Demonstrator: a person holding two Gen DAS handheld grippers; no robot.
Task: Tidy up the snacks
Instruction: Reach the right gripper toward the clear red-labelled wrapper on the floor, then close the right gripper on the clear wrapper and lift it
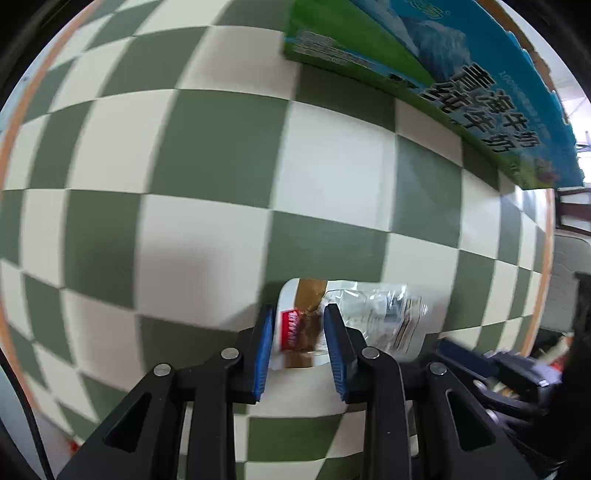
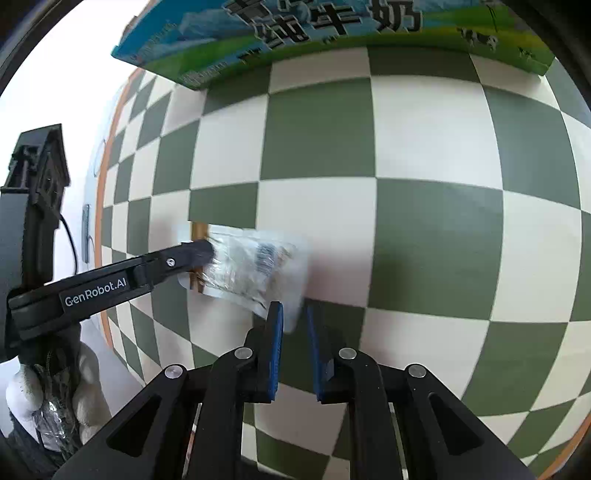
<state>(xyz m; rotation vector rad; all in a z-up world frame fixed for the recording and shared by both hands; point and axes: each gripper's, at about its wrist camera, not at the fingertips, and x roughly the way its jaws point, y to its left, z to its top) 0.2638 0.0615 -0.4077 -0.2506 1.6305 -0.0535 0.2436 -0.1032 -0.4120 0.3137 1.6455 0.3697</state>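
A snack packet (image 1: 376,317) hangs just above the checked cloth; it has a white end with a red label and gold band, and a clear crinkled end. My left gripper (image 1: 300,317) is shut on the labelled end. In the right wrist view that gripper (image 2: 205,251) reaches in from the left, with the snack packet (image 2: 255,266) held crosswise. My right gripper (image 2: 295,314) sits at the packet's clear corner. Its jaws stand a narrow gap apart, the corner lies between the tips, and cloth shows through the gap.
A green and blue milk carton box (image 1: 461,81) (image 2: 332,33) stands at the far side of the round table. The green and cream checked cloth (image 2: 424,147) has an orange rim. A white-gloved hand (image 2: 22,391) holds the left gripper's handle.
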